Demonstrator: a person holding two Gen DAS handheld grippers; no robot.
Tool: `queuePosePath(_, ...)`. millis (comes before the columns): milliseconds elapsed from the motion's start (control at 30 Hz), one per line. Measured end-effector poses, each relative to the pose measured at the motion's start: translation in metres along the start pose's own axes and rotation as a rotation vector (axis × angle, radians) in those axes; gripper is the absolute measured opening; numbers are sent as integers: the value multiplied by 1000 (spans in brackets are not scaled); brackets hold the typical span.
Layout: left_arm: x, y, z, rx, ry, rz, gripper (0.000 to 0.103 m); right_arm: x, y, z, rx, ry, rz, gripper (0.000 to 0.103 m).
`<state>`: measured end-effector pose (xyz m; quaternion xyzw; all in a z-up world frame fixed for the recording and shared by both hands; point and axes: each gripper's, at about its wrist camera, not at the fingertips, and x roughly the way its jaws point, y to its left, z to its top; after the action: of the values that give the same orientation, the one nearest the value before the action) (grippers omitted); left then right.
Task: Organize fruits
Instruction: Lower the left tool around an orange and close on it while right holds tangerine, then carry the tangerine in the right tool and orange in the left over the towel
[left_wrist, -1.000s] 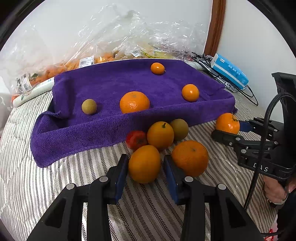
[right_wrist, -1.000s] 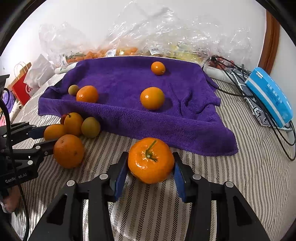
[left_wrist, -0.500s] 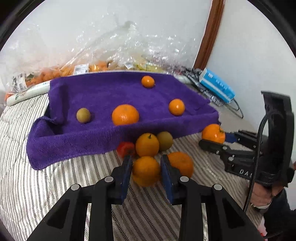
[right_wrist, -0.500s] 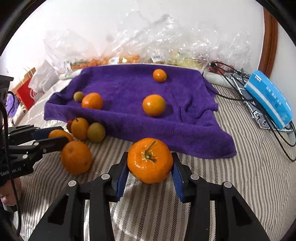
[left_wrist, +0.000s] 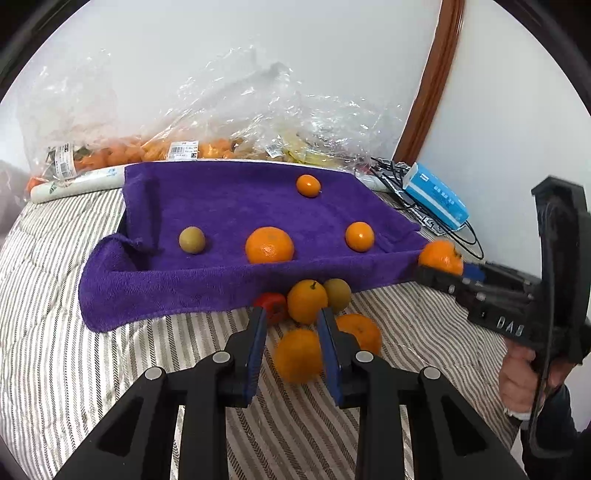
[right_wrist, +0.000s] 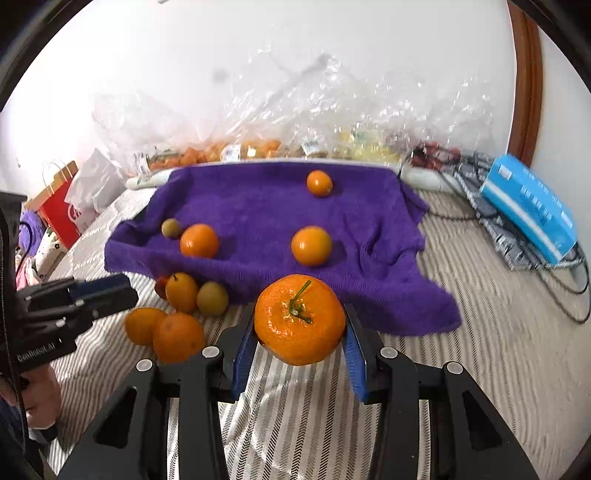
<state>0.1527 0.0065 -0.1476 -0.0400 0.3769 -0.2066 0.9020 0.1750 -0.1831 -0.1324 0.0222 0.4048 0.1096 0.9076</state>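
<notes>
Underneath everything, striped bedding (left_wrist: 92, 369), running out to a white wall; spread across its middle, a purple towel (left_wrist: 229, 206), rumpled at the near edge; heaped against the wall behind that, clear plastic bags (left_wrist: 258, 122) with orange and yellow produce inside; off to the right on a tangle of cables (right_wrist: 569, 295), a blue pack (right_wrist: 528, 210).

Low in the right wrist view, the right gripper (right_wrist: 299, 310), clamped on a stemmed mandarin (right_wrist: 299, 332), stem toward the camera, held just in front of the towel's near hem and clear of the bedding.

Low in the left wrist view, the left gripper (left_wrist: 291, 314), fingers parted and clamping nothing; seen low between them, a blurred orange (left_wrist: 298, 356); from the right wrist view, lying on the bedding below the tips rather than between them; touching it, a second loose orange (left_wrist: 364, 332).

On the towel, well apart from one another: a large orange (left_wrist: 269, 245) near the front; a medium orange (left_wrist: 359, 236) to its right; a small orange (left_wrist: 308, 185) toward the back; a greenish-brown fruit (left_wrist: 192, 240) at the left.

Huddled on the bedding against the towel's front hem: a stalked orange (left_wrist: 306, 301); pressed to its right, an olive fruit (left_wrist: 337, 294); tucked at its left, partly behind the left finger, a red fruit (left_wrist: 271, 306).
</notes>
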Motion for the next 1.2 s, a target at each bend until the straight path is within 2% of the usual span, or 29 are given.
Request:
queuePosePath(67,4,-2,-2,10,33,-16,27,-6,1,5,-11,-15,-9,43)
queuePosePath(167,9,-8,-4,36,44,6,28,-12,0,8,-14,-28,-12,43)
queuePosePath(367,25,-8,-10,43,132,34,31,-14,-6,1,6,-21,-11,43)
queuePosePath(467,26,-17,-16,102,145,74,31,-15,-8,-3,11,-14,-13,43)
queuePosePath(567,22,-20,-20,114,146,36,30,-16,-10,-4,9,-12,-19,43)
queuePosePath(700,12,-16,-15,84,103,27,30,-19,-10,0,5,-24,-20,43)
queuePosePath(833,1,4,3,-21,56,16,31,-23,-8,11,-11,-48,-23,43)
queuePosePath(900,-4,11,16,-35,33,28,31,-25,-8,20,-19,-64,-25,43)
queuePosePath(1067,-15,16,50,-22,-43,87,31,-29,-8,46,-31,-119,-27,43)
queuePosePath(1200,-11,19,78,-30,-100,168,31,-26,-8,71,-34,-156,-29,43)
